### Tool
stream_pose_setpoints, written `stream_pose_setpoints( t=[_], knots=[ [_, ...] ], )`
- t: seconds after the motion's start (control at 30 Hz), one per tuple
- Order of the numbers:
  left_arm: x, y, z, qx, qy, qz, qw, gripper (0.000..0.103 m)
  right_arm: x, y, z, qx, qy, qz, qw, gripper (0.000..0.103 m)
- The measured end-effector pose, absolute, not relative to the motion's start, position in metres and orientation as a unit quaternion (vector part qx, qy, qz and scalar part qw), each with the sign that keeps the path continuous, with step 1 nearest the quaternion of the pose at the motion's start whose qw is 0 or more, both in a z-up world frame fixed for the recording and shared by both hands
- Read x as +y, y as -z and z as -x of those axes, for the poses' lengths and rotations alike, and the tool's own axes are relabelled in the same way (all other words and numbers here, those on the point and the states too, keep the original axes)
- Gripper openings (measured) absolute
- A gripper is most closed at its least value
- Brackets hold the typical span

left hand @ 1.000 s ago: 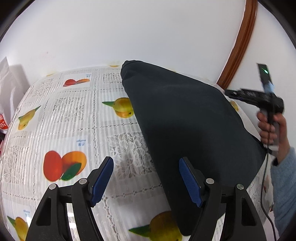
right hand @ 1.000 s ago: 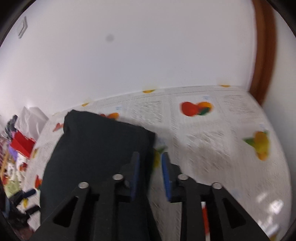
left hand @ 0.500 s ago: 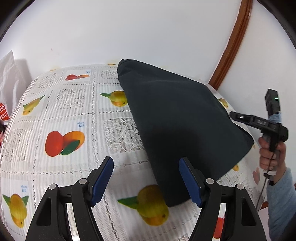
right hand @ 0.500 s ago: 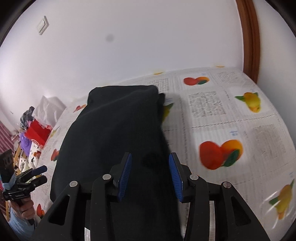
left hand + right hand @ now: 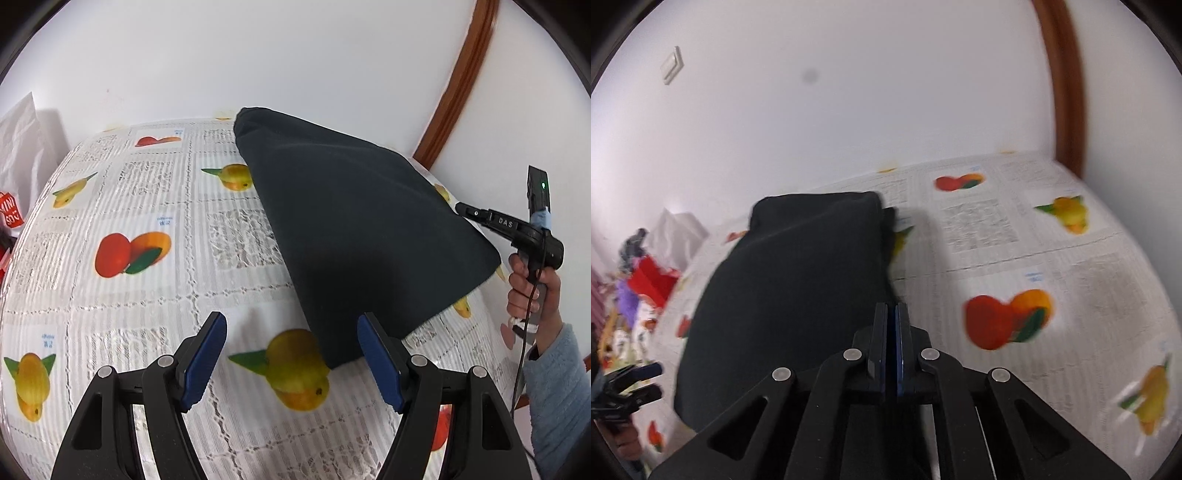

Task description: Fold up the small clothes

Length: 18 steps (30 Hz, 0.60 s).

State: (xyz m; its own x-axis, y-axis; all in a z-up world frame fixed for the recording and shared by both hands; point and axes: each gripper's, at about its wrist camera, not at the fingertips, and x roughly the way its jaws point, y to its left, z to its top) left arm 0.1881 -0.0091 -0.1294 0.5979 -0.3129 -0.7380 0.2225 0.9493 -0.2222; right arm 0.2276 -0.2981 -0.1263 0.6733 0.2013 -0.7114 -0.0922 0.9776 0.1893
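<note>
Since half a second ago, the right gripper (image 5: 891, 332) has clamped its blue pads together, where they stood apart before; the pads meet flush at the near edge of the folded black garment (image 5: 798, 280), and no cloth shows between them. That garment lies on the fruit-print tablecloth (image 5: 1071, 266), stretching ahead and to the left of the right fingers. The left gripper (image 5: 291, 358) hovers with its fingers spread wide, the garment's (image 5: 354, 221) near corner just ahead of its right pad, untouched.

A fruit-print tablecloth (image 5: 147, 295) covers the table, bearing a folded black garment (image 5: 362, 229).
</note>
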Motion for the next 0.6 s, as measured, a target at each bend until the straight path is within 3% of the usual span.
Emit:
stream_pose_setpoints(
  t=[0.17, 0.2, 0.3, 0.33, 0.53, 0.6],
  knots=[
    [-0.015, 0.137, -0.175, 0.434, 0.136, 0.016, 0.891, 0.07, -0.32, 0.119, -0.2, 0.406, -0.041, -0.059, 0.911, 0.006],
    [-0.017, 0.139, -0.171, 0.435, 0.136, 0.008, 0.89, 0.07, -0.323, 0.117, -0.188, 0.406, -0.034, -0.046, 0.912, 0.011],
    [-0.022, 0.146, -0.165, 0.44, 0.147, -0.001, 0.886, 0.069, -0.334, 0.116, -0.16, 0.41, -0.025, -0.026, 0.911, 0.039],
    [-0.025, 0.148, -0.165, 0.443, 0.15, -0.002, 0.884, 0.069, -0.337, 0.118, -0.155, 0.409, -0.023, -0.022, 0.912, 0.043],
    [-0.045, 0.156, -0.171, 0.452, 0.145, -0.003, 0.88, 0.055, -0.345, 0.146, -0.13, 0.443, -0.016, -0.016, 0.896, 0.043],
    [-0.051, 0.157, -0.174, 0.448, 0.144, -0.003, 0.882, 0.046, -0.339, 0.155, -0.128, 0.448, -0.033, -0.03, 0.893, 0.043]
  ],
)
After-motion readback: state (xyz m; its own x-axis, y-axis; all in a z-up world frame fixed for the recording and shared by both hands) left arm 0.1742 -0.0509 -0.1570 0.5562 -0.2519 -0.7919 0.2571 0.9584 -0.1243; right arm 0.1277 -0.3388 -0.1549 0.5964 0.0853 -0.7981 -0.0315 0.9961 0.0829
